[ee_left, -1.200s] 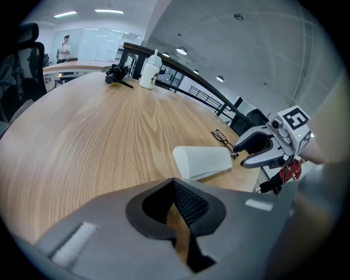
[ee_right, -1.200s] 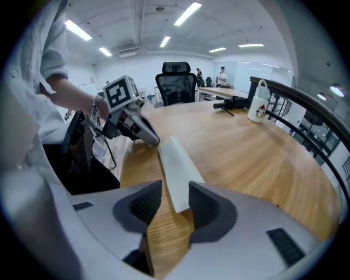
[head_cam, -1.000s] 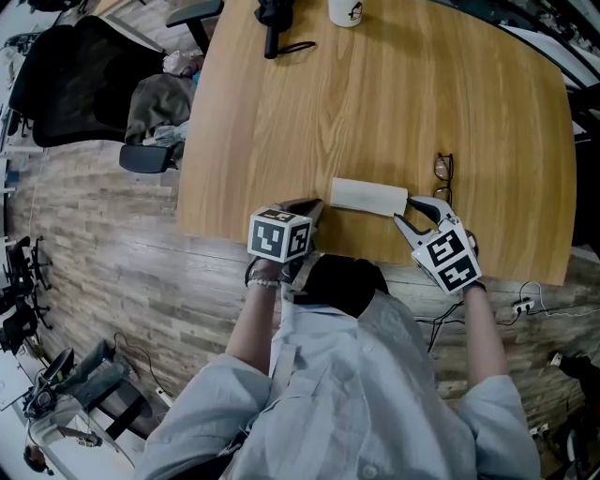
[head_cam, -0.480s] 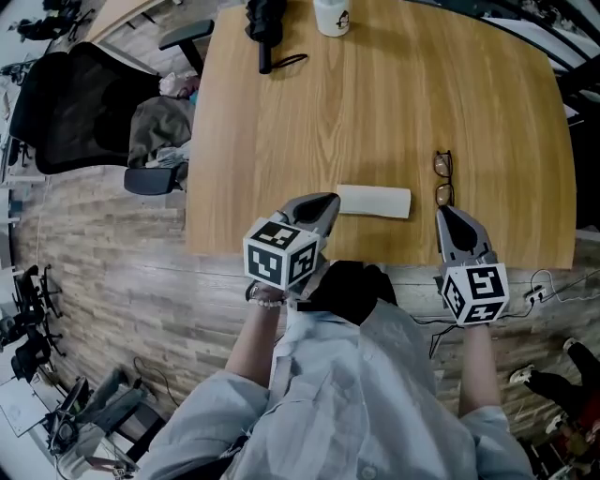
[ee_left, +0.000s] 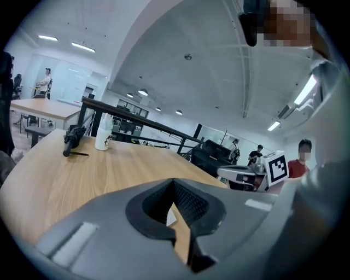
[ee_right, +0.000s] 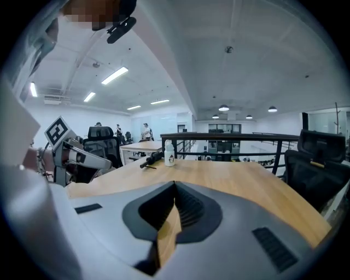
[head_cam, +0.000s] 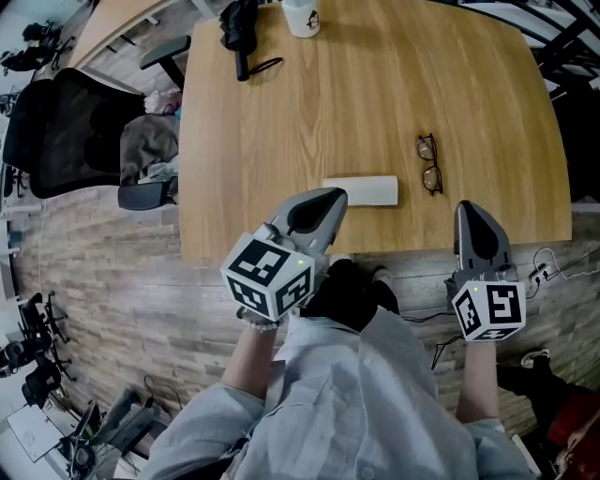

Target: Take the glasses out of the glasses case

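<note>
1. Lying flat on the wooden worktop (head_cam: 375, 94), the pale glasses case (head_cam: 360, 190) looks closed, with one long side facing the person.
2. The glasses (head_cam: 429, 163), dark-framed, rest on the bare wood just to the right of the case. They are outside it and do not touch it.
3. The left gripper (head_cam: 326, 195) is held up on the person's side of the case. In the head view its tip overlaps the case's left end, but the gripper is raised clear of the case.
4. Its fingers (ee_left: 192, 206) are clenched tip to tip and grasp nothing. Only the wood shows through the gap behind the tips.
5. The right gripper (head_cam: 466, 208) is to the right of the case and nearer the person than the glasses. It is raised too and touches neither.
6. Its fingers (ee_right: 188, 208) have just been closing and are pressed together, with nothing between them.
7. Well beyond the case, at the far side of the worktop, a black folded umbrella (head_cam: 239, 23) lies just beside a white bottle (head_cam: 300, 14).
8. Well to the left of the case, off the worktop, a black office chair (head_cam: 66, 122) stands on the plank floor (head_cam: 112, 262), with what looks like clothing heaped beside it.
</note>
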A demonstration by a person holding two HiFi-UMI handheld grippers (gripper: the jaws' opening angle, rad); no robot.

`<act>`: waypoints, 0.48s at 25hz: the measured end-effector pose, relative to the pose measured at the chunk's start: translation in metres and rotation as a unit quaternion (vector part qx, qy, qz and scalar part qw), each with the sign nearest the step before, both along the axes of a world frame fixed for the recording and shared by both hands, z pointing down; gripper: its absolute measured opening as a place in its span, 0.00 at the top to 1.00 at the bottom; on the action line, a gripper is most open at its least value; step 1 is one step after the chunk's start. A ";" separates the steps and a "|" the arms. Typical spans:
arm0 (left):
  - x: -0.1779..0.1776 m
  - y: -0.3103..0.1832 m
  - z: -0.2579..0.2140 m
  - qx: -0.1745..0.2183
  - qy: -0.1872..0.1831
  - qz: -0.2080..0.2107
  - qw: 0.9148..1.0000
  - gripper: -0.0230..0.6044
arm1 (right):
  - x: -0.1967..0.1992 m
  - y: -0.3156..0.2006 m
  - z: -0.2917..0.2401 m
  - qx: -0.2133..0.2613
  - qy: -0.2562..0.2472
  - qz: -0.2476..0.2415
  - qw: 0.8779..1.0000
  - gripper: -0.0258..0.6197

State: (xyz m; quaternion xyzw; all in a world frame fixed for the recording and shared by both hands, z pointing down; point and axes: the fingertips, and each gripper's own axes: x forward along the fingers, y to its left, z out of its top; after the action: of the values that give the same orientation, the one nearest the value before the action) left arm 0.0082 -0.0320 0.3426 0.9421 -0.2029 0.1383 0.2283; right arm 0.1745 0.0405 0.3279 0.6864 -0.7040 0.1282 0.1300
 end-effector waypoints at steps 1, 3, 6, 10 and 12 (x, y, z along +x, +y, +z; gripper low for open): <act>0.003 0.004 -0.006 0.005 0.004 -0.001 1.000 0.96 | 0.003 0.004 -0.004 0.004 0.002 0.000 1.000 0.96; 0.007 0.013 -0.015 0.013 0.011 -0.006 1.000 0.96 | 0.009 0.012 -0.009 0.013 0.002 -0.003 1.000 0.96; 0.012 0.031 -0.030 0.024 0.022 -0.024 0.999 0.96 | 0.015 0.030 -0.020 0.025 0.003 -0.019 1.000 0.96; 0.018 0.057 -0.049 0.044 0.032 -0.055 0.997 0.96 | 0.023 0.057 -0.034 0.042 0.010 -0.042 0.998 0.96; 0.020 0.071 -0.057 0.055 0.033 -0.066 0.996 0.96 | 0.027 0.068 -0.040 0.051 0.007 -0.051 0.997 0.96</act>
State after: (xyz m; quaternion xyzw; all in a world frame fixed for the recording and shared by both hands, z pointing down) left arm 0.0284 0.0395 0.2851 0.9417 -0.2647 0.0803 0.1916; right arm 0.2015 0.1087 0.2884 0.6560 -0.7429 0.0809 0.1061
